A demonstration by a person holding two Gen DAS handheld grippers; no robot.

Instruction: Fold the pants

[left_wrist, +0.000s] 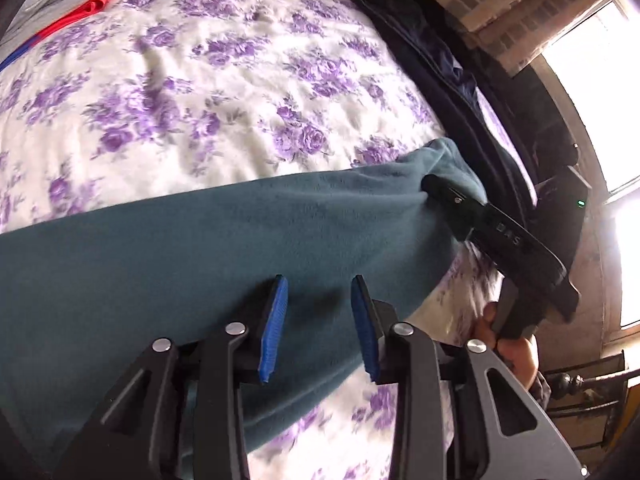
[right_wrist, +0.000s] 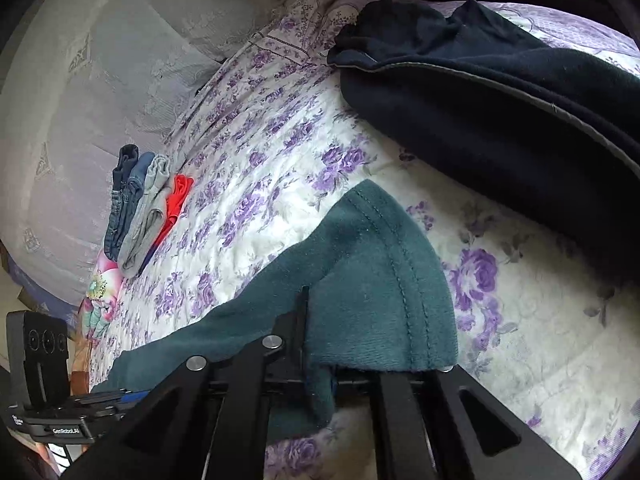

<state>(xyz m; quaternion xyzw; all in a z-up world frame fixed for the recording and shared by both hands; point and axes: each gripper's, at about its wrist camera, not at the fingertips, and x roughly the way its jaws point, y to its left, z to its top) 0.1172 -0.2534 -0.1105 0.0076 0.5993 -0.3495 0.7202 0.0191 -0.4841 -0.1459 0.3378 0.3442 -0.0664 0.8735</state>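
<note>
Teal fleece pants (left_wrist: 180, 248) lie stretched across a bed with a purple flowered bedspread (left_wrist: 200, 80). My left gripper (left_wrist: 318, 320) is open, its blue pads (left_wrist: 274, 328) hovering just above the teal cloth with nothing between them. My right gripper (left_wrist: 448, 204) shows at the pants' far right end, shut on the cloth. In the right wrist view the hemmed end of the pants (right_wrist: 380, 280) drapes over my right gripper (right_wrist: 320, 356), pinched between its fingers; the right finger is hidden under the cloth.
A dark navy garment (right_wrist: 500, 100) lies along the bed's far side. A stack of folded clothes (right_wrist: 140, 208), denim, grey and red, sits by the grey wall. A bright window (left_wrist: 600, 100) and a bed rail (left_wrist: 580, 388) are at the right.
</note>
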